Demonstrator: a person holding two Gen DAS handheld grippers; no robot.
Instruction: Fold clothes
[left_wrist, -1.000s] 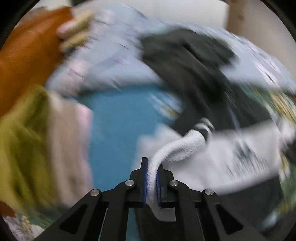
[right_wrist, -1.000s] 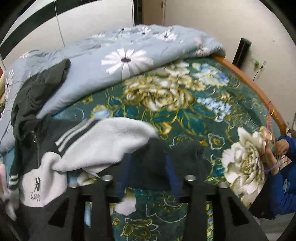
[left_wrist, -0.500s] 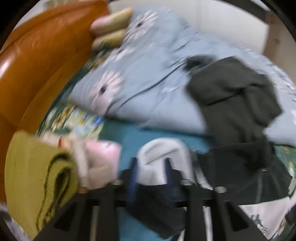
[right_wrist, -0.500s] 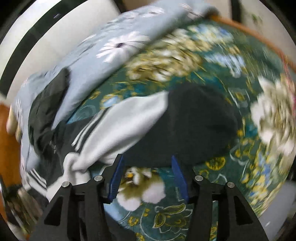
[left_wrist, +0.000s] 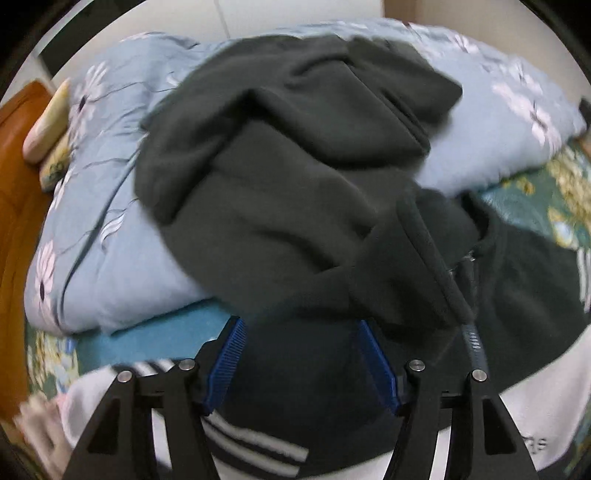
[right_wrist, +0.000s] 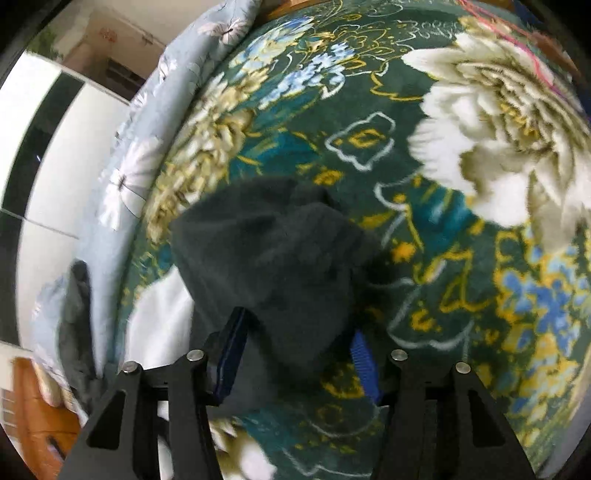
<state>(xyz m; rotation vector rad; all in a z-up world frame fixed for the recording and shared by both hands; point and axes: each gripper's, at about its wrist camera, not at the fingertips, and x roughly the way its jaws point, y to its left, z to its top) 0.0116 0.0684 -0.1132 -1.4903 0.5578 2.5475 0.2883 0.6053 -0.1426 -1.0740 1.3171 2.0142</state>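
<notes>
A dark grey and white zip jacket lies on the bed. In the left wrist view its dark hood and collar (left_wrist: 295, 177) fill the middle, draped partly over a quilt, with white striped panels (left_wrist: 255, 446) at the bottom. My left gripper (left_wrist: 301, 363) is open, its blue pads either side of dark fabric below the collar. In the right wrist view a dark sleeve end (right_wrist: 280, 266) lies on the floral blanket, a white part (right_wrist: 159, 325) to its left. My right gripper (right_wrist: 295, 369) is open, with the sleeve fabric between its pads.
A light blue flowered quilt (left_wrist: 110, 221) is bunched at the back of the bed and also shows in the right wrist view (right_wrist: 129, 177). A green floral blanket (right_wrist: 461, 184) covers the bed. An orange wooden headboard (left_wrist: 14, 184) stands at the left. A white wardrobe (right_wrist: 55, 147) is behind.
My left gripper let go of the white cuff, opened and swung right toward the dark hood. My right gripper opened and moved in over the dark sleeve end.
</notes>
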